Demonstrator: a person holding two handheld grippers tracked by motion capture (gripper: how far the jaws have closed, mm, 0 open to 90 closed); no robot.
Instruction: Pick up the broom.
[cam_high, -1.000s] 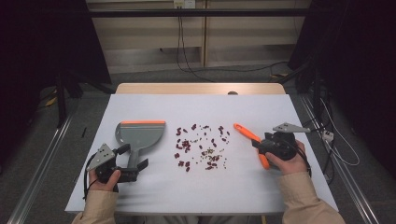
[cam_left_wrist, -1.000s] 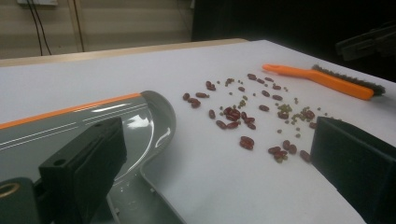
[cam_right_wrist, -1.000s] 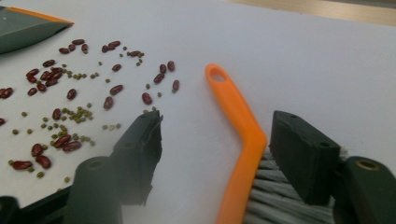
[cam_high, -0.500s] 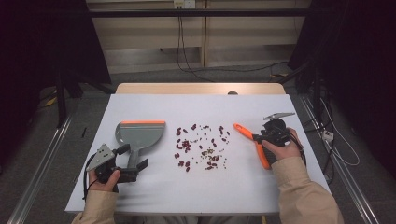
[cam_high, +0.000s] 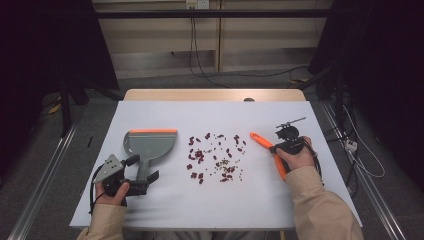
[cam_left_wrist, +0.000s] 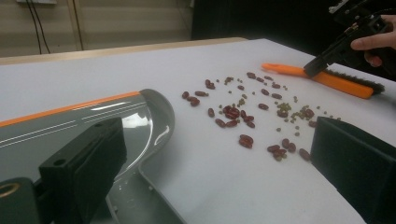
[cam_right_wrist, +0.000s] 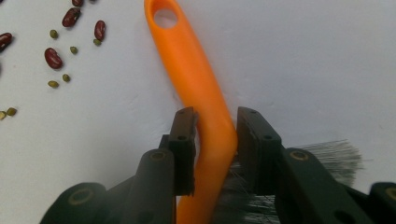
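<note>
A grey dustpan (cam_high: 150, 145) with an orange lip lies at the table's left, its handle pointing toward me. My left gripper (cam_high: 143, 171) is open, its jaws standing wide on either side of that handle (cam_left_wrist: 140, 196). Red beans and small green ones (cam_high: 215, 157) are scattered mid-table, also close ahead in the left gripper view (cam_left_wrist: 243, 116). An orange brush (cam_high: 262, 141) lies to their right. In the right gripper view my right gripper (cam_right_wrist: 215, 126) is shut on the brush handle (cam_right_wrist: 201, 84), just ahead of the bristles. The left gripper view shows that gripper (cam_left_wrist: 313, 70) on the brush (cam_left_wrist: 336, 81).
The white table top (cam_high: 300, 210) has bare surface in front of and behind the beans. Dark floor, metal rails and cables surround the table. A wooden edge (cam_high: 215, 95) runs along the far side.
My right gripper has moved left and down onto the brush handle and its jaws now clamp it. The left gripper has stayed by the dustpan handle.
</note>
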